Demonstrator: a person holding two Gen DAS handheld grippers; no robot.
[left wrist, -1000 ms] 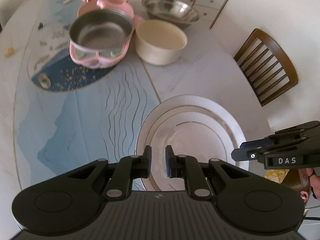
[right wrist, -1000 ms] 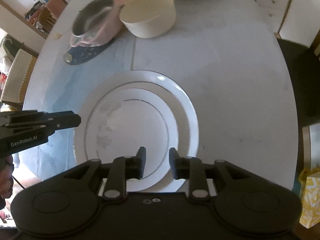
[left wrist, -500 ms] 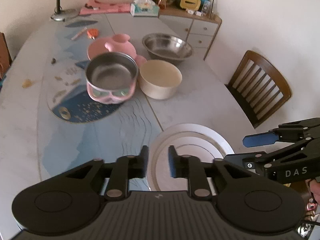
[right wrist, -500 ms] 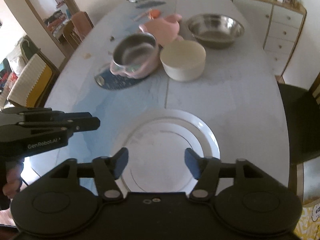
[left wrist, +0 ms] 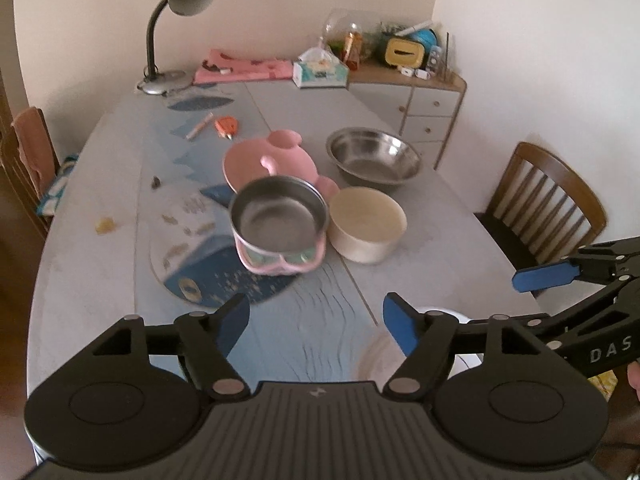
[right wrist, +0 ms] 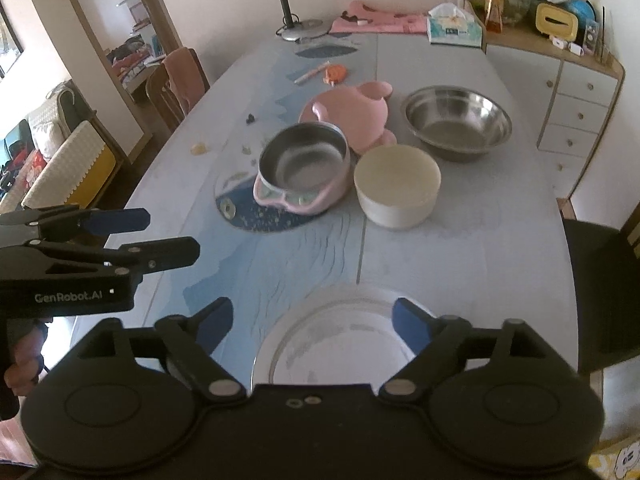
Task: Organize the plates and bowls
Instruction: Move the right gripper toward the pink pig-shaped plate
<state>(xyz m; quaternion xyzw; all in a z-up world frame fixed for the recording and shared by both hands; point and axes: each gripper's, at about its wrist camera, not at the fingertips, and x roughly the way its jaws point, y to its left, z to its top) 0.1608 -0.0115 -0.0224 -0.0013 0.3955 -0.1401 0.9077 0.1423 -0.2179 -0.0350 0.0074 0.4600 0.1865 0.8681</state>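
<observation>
You are in a home dining room: oval worktop, wooden chair, desk lamp, cluttered drawer cabinet.

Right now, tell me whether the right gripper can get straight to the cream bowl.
Probably yes. The right gripper has its jaws opening with nothing between them, and only bare table lies between it and the cream bowl, beyond the white plate.

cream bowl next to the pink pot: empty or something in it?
Looks empty. The cream bowl stands upright beside the pink pot, and the right wrist view shows only a flat pale inside, with no contents visible.
</observation>
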